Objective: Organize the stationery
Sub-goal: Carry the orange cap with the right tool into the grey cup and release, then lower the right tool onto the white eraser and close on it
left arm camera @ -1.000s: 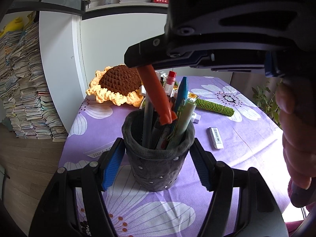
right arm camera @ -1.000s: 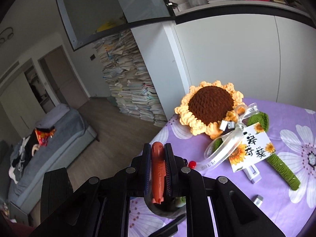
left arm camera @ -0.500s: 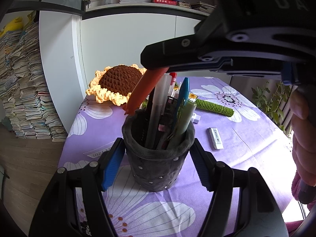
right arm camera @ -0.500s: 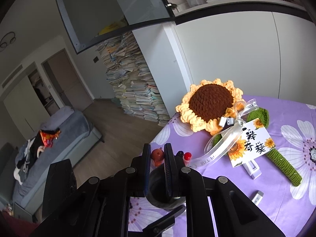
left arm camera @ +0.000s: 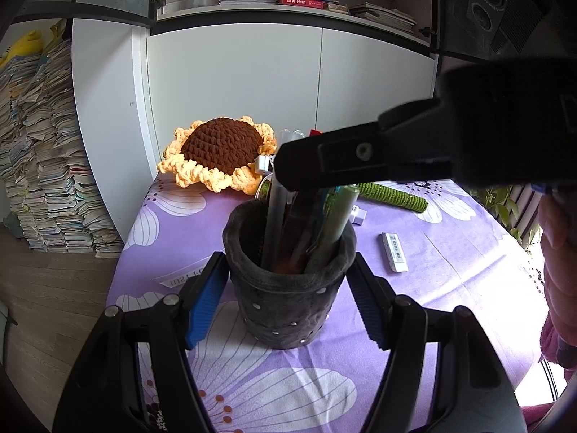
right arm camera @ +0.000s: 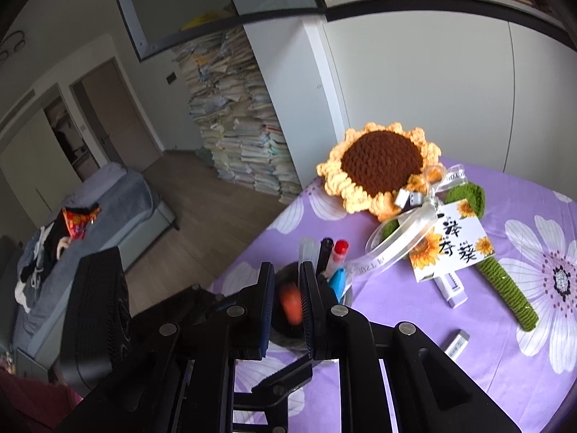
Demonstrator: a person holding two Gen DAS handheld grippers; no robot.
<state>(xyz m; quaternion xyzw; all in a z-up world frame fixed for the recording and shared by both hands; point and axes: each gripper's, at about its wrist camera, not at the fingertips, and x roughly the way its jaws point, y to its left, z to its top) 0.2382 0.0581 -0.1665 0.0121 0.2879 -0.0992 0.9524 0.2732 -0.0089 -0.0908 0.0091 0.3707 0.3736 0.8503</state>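
Observation:
A dark grey felt pen holder (left arm camera: 288, 299) stands on the purple flowered tablecloth, filled with several pens, among them a green one (left arm camera: 339, 216) and a grey one (left arm camera: 274, 216). My left gripper (left arm camera: 287, 257) is shut on the holder, its blue pads against both sides. My right gripper (left arm camera: 285, 176) hovers just above the pens, jaws nearly together with nothing gripped. In the right wrist view the right gripper (right arm camera: 287, 267) looks down into the holder (right arm camera: 288, 339). There the orange pen (right arm camera: 291, 305) lies blurred below the fingers. The orange pen (left arm camera: 286, 263) also shows deep inside.
A crochet sunflower (left arm camera: 220, 151) with a green stem (left arm camera: 393, 195) and a printed card (right arm camera: 450, 249) lies behind the holder. A white eraser (left arm camera: 395, 252) lies to the right. A person's hand (left arm camera: 559, 252) is at the right edge. The table edge (left arm camera: 126, 252) drops off to the left.
The orange pen left my right gripper's jaws and dropped into the holder. My right gripper drew back up and to the right. My left gripper and the holder stayed put.

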